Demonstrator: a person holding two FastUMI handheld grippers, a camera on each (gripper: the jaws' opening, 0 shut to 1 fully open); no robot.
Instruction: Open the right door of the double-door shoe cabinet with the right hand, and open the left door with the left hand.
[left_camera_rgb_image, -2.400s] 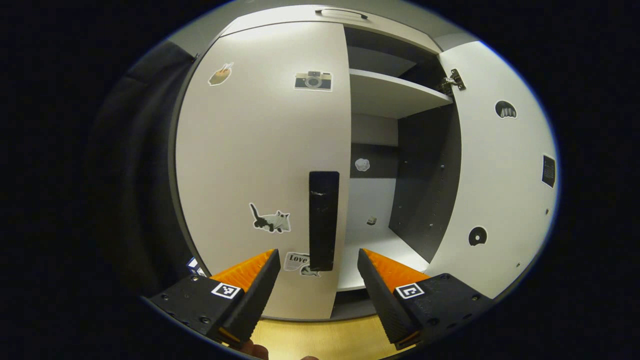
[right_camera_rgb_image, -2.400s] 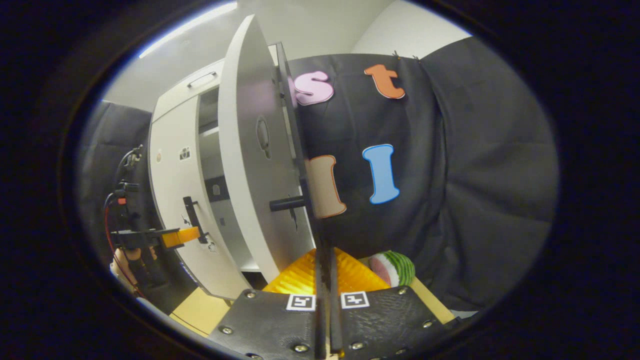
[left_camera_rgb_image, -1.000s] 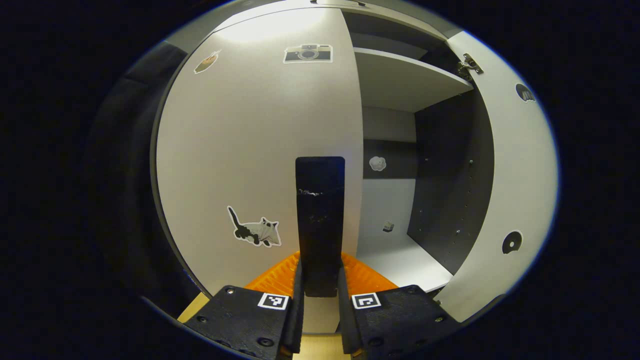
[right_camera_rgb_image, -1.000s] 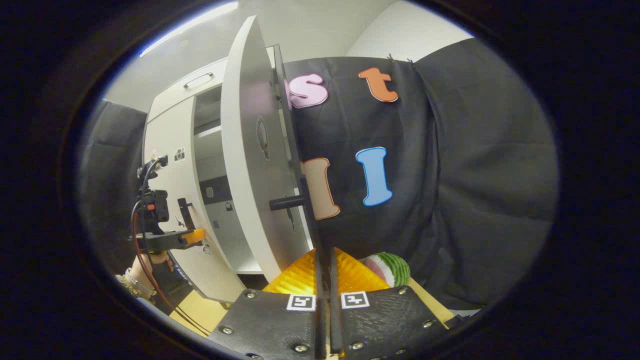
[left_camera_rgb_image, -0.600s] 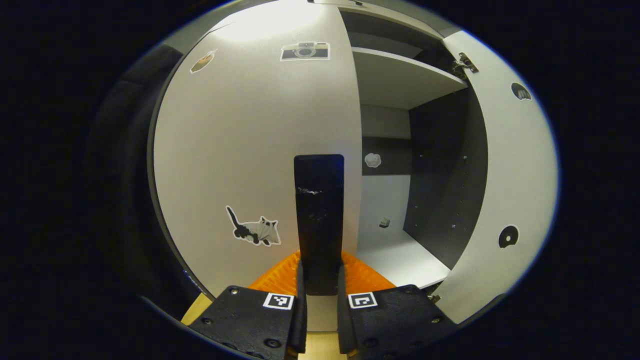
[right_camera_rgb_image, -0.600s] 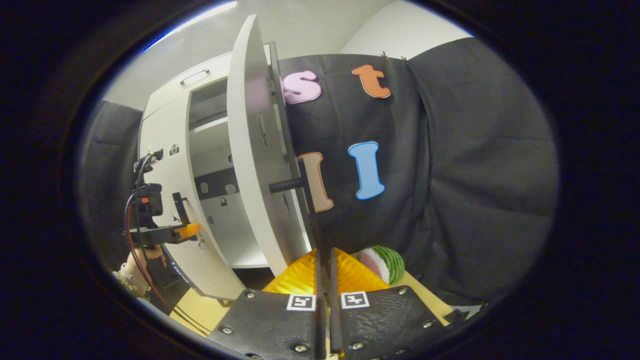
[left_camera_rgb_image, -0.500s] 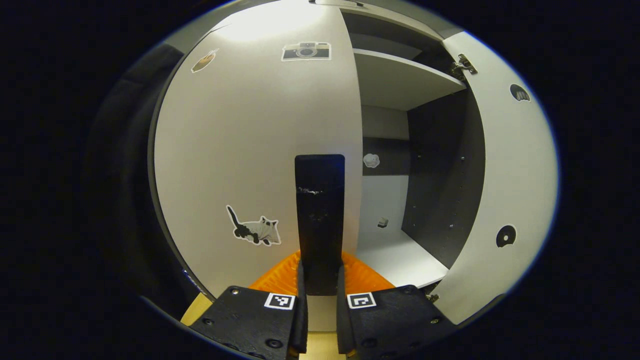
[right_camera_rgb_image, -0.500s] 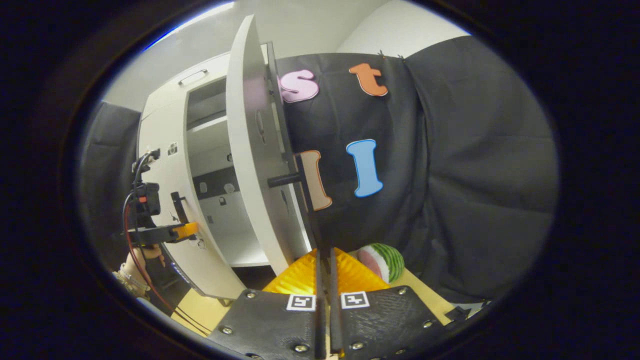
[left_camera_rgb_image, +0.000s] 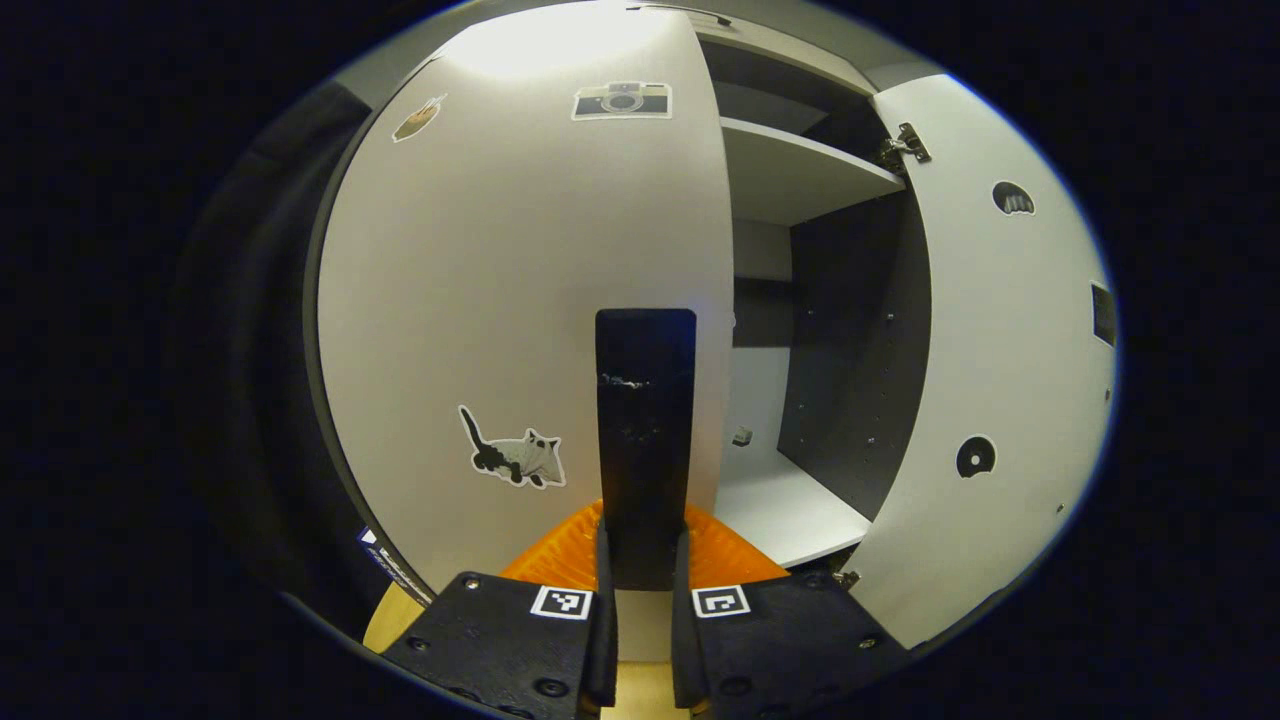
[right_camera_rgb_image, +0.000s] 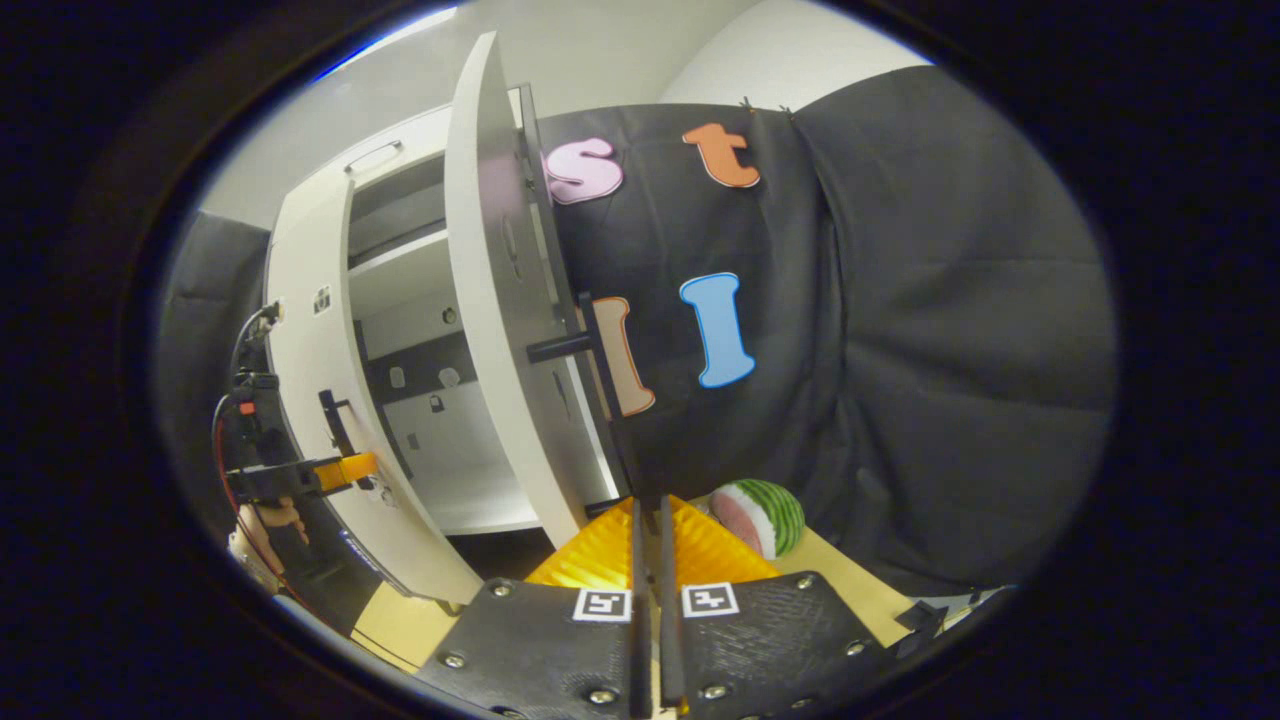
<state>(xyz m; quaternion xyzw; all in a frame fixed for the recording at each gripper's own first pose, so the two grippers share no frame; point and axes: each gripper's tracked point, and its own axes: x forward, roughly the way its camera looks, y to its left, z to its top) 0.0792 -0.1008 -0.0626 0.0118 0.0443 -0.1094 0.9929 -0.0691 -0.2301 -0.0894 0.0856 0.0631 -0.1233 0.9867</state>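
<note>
While both grippers' fingers clamp door handles, L door (left_camera_rgb_image: 520, 300) ajar, R door (left_camera_rgb_image: 990, 340) wide open.

Watermelon slice (right_camera_rgb_image: 758, 517) on wooden floor (right_camera_rgb_image: 860, 585), beside black cloth wall (right_camera_rgb_image: 930, 330).

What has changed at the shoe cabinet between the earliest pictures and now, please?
The left tool, open before the left door's handle at first, has closed on it, and the left door has started to swing outward. The right tool stays shut on the right door's handle, with the right door wide open.
</note>
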